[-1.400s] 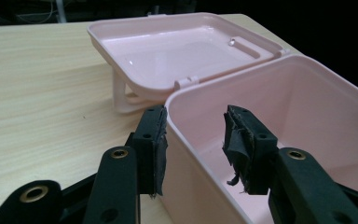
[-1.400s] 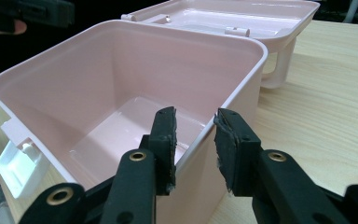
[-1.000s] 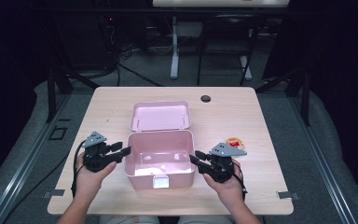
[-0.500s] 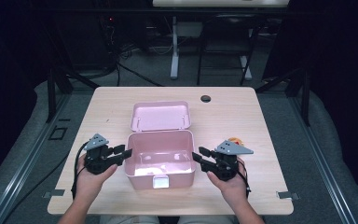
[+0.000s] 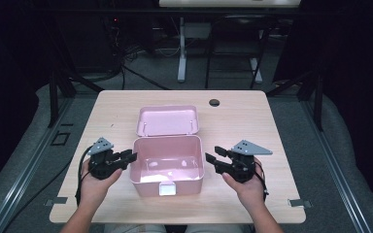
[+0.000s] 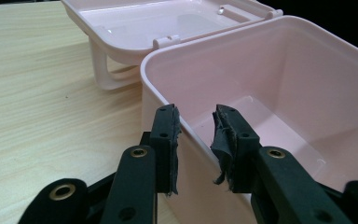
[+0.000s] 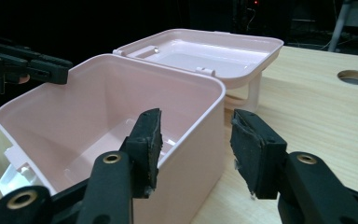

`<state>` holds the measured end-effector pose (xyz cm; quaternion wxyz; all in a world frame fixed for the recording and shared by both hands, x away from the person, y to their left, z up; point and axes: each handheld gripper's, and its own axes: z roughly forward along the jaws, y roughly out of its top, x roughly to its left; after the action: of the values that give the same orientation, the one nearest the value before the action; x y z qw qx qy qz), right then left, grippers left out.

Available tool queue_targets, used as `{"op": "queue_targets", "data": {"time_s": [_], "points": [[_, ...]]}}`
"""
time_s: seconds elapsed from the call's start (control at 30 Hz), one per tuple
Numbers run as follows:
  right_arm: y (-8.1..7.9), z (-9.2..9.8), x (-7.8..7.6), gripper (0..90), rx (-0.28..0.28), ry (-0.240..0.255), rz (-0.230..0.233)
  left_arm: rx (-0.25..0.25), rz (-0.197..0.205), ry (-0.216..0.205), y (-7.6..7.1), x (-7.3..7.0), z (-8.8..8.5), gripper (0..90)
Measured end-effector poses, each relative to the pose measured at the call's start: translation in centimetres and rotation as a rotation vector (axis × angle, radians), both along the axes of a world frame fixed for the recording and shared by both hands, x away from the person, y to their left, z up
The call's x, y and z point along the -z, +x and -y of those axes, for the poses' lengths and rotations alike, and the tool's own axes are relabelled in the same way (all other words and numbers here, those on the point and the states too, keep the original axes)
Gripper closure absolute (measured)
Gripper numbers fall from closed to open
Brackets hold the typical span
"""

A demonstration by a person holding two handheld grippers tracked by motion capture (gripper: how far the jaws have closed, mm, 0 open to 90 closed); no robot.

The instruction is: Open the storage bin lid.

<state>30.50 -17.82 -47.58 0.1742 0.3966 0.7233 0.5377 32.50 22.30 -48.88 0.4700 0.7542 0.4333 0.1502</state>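
An open pink plastic box (image 5: 184,186) stands at the table's near middle, its lid (image 5: 167,120) folded back behind it. The inside looks bare. My left gripper (image 5: 130,157) is at the box's left wall. In the left gripper view the wall's rim (image 6: 161,65) runs between the jaws of my left gripper (image 6: 196,112); they have just been closing and a gap is left. My right gripper (image 5: 211,159) is at the right wall. In the right gripper view the box corner (image 7: 214,93) sits between the jaws of my right gripper (image 7: 198,116); they have just been opening, pads off the wall.
The light wooden table (image 5: 272,126) has a round cable hole (image 5: 214,102) behind the box to the right. A white latch (image 5: 166,188) sits on the box's front wall. Dark floor, stands and cables surround the table.
The right gripper has drawn a little to the right, away from the box, with its jaws wider. The left gripper has kept its place with its jaws narrower.
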Motion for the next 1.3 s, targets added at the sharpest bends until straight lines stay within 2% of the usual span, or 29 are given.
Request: {"op": "queue_targets", "data": {"time_s": [0.2, 0.37, 0.5, 0.67, 0.83, 0.87, 0.97, 1.3], "points": [[0.4, 0.9, -0.6, 50.0, 0.015, -0.006, 0.005, -0.004, 0.009, 0.008, 0.6, 0.0, 0.3, 71.4], [0.6, 1.9, -0.9, 48.8, 0.028, -0.031, -0.001, -0.002, 0.011, 0.007, 0.8, 0.0, 0.4, 71.4], [1.0, 2.4, -1.0, 48.2, 0.032, -0.047, -0.012, 0.008, 0.001, 0.003, 0.7, 0.0, 0.4, 67.7], [1.8, 2.8, -0.8, 45.9, 0.037, -0.126, -0.018, 0.02, 0.003, 0.008, 0.5, -0.3, 0.3, 60.4], [2.6, 3.3, -0.7, 45.9, 0.038, -0.155, -0.064, 0.017, 0.004, 0.002, 0.4, -0.5, -0.1, 54.5], [3.0, 3.6, -0.7, 45.7, 0.048, -0.176, -0.085, 0.013, 0.004, 0.001, 0.3, -0.6, -0.4, 53.3], [3.6, 3.8, -0.8, 45.0, 0.059, -0.197, -0.124, 0.013, 0.005, 0.0, 0.3, -0.7, -0.8, 51.5], [6.2, 3.8, -1.3, 38.3, 0.072, -0.325, -0.196, 0.045, 0.006, 0.043, 0.1, -0.9, -1.1, 50.6]]}}
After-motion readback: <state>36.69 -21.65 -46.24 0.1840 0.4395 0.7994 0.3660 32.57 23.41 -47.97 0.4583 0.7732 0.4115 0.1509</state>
